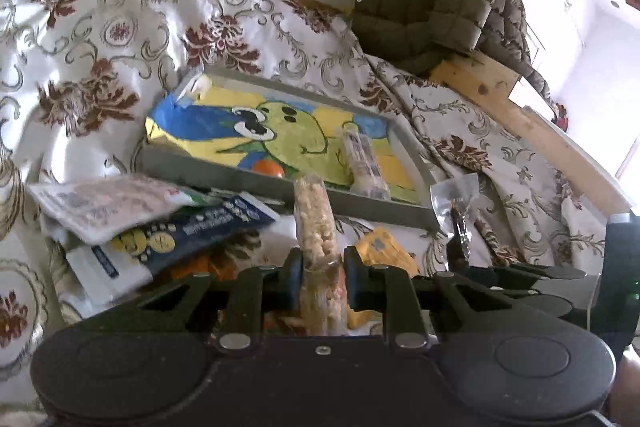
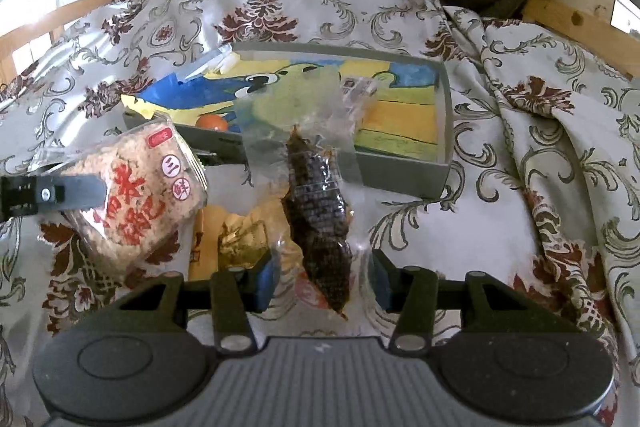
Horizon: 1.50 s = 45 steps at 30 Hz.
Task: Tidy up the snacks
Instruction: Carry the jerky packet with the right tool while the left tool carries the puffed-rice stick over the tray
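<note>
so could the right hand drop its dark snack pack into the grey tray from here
Probably yes. The right gripper holds the dark snack pack just short of the grey tray, with nothing between them. The tray floor ahead looks mostly bare; only a small orange and a clear packet lie in it.

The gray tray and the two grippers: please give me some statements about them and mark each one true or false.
1. The left gripper is shut on a rice cracker pack. True.
2. The right gripper holds an orange fruit. False: it holds a dark snack in a clear bag; the orange fruit lies in the gray tray.
3. The tray is lined with a cartoon picture. True.
4. The tray holds nothing. False: a long white snack pack and the fruit lie in it.
</note>
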{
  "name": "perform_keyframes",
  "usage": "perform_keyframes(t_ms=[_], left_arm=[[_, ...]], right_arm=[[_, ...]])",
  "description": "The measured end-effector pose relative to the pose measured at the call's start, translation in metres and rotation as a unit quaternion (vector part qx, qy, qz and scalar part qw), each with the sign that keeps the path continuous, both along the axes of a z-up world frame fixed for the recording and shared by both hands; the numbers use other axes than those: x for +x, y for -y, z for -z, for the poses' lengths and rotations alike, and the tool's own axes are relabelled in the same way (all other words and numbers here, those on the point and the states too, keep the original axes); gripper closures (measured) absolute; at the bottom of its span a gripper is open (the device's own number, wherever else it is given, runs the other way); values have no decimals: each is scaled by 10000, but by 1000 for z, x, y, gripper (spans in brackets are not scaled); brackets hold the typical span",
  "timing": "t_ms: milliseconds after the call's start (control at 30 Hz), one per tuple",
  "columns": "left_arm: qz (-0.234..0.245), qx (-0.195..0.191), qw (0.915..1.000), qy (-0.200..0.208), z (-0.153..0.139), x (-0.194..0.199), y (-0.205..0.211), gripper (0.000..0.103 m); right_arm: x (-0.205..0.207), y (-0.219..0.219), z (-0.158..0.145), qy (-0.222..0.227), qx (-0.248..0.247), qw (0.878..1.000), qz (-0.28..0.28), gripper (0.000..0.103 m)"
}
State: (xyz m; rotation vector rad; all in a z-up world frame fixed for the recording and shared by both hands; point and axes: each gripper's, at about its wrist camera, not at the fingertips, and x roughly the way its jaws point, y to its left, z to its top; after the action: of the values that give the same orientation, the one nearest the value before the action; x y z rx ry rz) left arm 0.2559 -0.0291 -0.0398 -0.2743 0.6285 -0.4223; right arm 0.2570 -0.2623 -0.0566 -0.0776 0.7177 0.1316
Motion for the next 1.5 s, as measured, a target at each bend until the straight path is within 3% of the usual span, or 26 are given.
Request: perform_keyframes(t_ms=[233, 400, 533, 733, 967, 1133, 1367, 1500], left_arm=[[252, 371, 9987, -225, 9, 12, 12, 83], [341, 514, 9980, -146, 9, 14, 17, 84], [539, 901, 9944, 93, 0, 12, 28, 84], [519, 343, 9979, 156, -15, 8, 15, 84], [240, -423, 9957, 783, -35, 20, 7, 84], [39, -520, 9908, 1251, -44, 58, 20, 84], [-178, -463, 9937, 1005, -21, 104, 24, 84], [-199, -80, 9952, 954, -10, 115, 22, 84]], right_arm=[[8, -4, -1, 195, 58, 9998, -53, 51], [10, -9, -3, 412, 5, 9991, -85, 51], [12, -12, -10, 779, -12, 9969, -95, 51], [12, -9, -14, 901, 31, 9959, 10, 51], [11, -4, -27, 1234, 44, 9922, 165, 50], [28, 0, -43, 1653, 17, 9856, 347, 50], [67, 5, -37, 1783, -228, 9822, 545, 50], [85, 4, -22, 1593, -265, 9850, 601, 50]])
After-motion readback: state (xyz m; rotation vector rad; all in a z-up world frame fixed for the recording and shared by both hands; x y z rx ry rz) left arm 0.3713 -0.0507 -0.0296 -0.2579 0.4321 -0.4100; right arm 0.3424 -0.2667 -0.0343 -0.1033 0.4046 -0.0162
